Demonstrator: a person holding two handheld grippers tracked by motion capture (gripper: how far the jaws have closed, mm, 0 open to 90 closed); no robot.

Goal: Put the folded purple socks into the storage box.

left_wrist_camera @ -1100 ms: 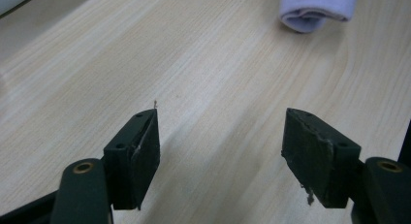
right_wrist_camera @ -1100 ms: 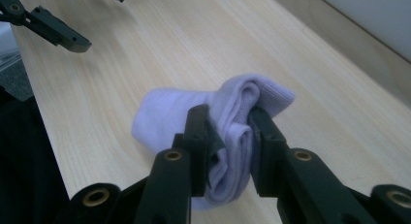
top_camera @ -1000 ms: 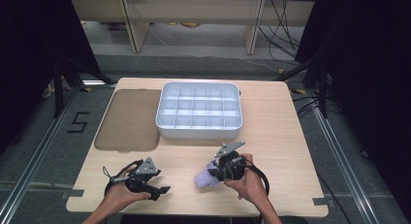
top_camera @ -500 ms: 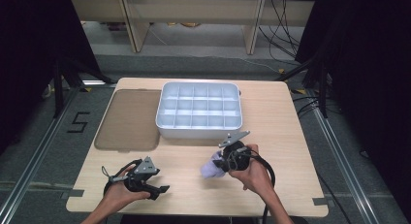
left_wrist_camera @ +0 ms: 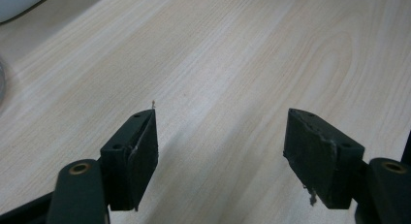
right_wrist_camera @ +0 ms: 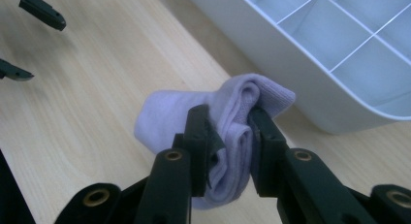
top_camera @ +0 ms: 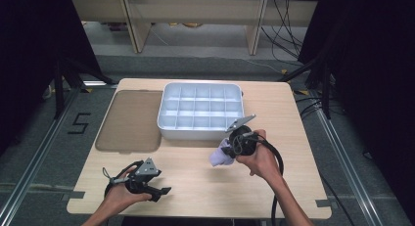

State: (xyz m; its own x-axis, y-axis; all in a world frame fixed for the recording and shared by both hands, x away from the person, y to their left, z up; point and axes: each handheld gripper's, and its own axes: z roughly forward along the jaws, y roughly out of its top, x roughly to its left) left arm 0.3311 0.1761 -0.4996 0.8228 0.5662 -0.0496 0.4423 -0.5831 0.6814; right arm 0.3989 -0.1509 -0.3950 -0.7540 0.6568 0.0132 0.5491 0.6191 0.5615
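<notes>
Sock (right_wrist_camera: pixel 213 132) pinched between right gripper (right_wrist_camera: pixel 230 151) fingers (right_wrist_camera: pixel 198 136), left gripper (left_wrist_camera: pixel 220 161) fingers apart.

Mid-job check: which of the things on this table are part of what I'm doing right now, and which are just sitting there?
In the job:
- folded lilac sock, clamped in the right gripper
- white divided tray, close beside the sock, compartments bare

Just lying about:
- brown flat lid, left of the tray
- left gripper, jaws open over bare table, holding nothing
</notes>
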